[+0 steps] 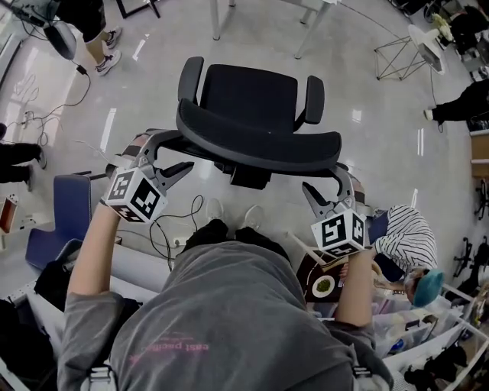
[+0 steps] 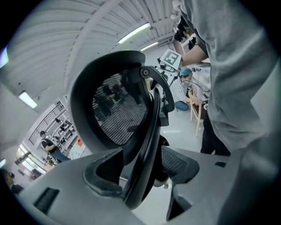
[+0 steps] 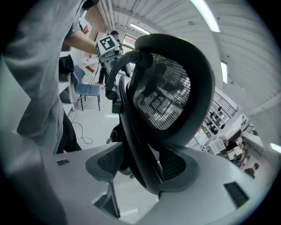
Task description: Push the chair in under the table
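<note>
Black chair (image 1: 248,99), left tongs (image 1: 172,153) and right tongs (image 1: 327,182) both released, spread astride its mesh backrest (image 1: 260,145) rim

black chair (image 1: 252,99) 1 | blue chair (image 1: 70,202) 1 | left gripper (image 1: 170,156) + right gripper (image 1: 327,183) = 2

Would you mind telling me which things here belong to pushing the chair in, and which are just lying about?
Part of the job:
- black office chair
- left gripper and right gripper, both open, with the backrest frame between their jaws
- table legs ahead

Just lying about:
- blue chair
- floor cables
- striped cloth
- teal cap
</note>
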The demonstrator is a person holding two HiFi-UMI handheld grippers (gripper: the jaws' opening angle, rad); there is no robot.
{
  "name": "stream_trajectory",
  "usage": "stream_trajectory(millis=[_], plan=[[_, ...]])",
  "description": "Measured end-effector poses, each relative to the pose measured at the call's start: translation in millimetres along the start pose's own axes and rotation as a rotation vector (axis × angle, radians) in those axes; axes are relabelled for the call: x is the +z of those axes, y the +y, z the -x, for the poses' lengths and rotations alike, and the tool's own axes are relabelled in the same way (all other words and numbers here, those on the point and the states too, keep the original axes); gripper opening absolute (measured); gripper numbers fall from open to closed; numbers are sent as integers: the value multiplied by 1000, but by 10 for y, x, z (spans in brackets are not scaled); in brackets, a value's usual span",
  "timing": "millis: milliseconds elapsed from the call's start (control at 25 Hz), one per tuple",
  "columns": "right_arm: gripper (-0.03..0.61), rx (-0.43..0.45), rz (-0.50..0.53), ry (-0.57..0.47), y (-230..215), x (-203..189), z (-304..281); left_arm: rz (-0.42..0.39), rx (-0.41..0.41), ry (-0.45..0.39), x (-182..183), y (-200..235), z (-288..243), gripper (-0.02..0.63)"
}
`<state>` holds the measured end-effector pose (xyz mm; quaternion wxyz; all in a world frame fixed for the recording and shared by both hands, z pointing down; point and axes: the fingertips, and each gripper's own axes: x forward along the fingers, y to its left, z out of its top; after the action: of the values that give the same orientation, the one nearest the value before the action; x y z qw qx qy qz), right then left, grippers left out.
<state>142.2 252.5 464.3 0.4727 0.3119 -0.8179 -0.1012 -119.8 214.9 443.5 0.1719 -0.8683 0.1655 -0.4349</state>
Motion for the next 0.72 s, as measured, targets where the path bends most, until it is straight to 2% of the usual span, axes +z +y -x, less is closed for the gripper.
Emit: stream_trajectory(millis=[240, 320, 440, 640, 720], plan=[[239, 11, 134, 114, 19, -224, -224, -166, -33, 148, -251, -127, -230, 270], [239, 4, 157, 126, -11, -245, -249, -194, -21, 161, -272, -107, -250, 261], [239, 3, 184, 148, -36, -270, -254, -245, 9, 179, -272, -51, -245, 213], [238, -5, 231, 201, -59, -349, -299, -296, 40, 203, -284, -21, -248, 193], [238, 1, 241, 219, -61, -388, -326, -300, 52, 241, -330, -15, -244, 192]])
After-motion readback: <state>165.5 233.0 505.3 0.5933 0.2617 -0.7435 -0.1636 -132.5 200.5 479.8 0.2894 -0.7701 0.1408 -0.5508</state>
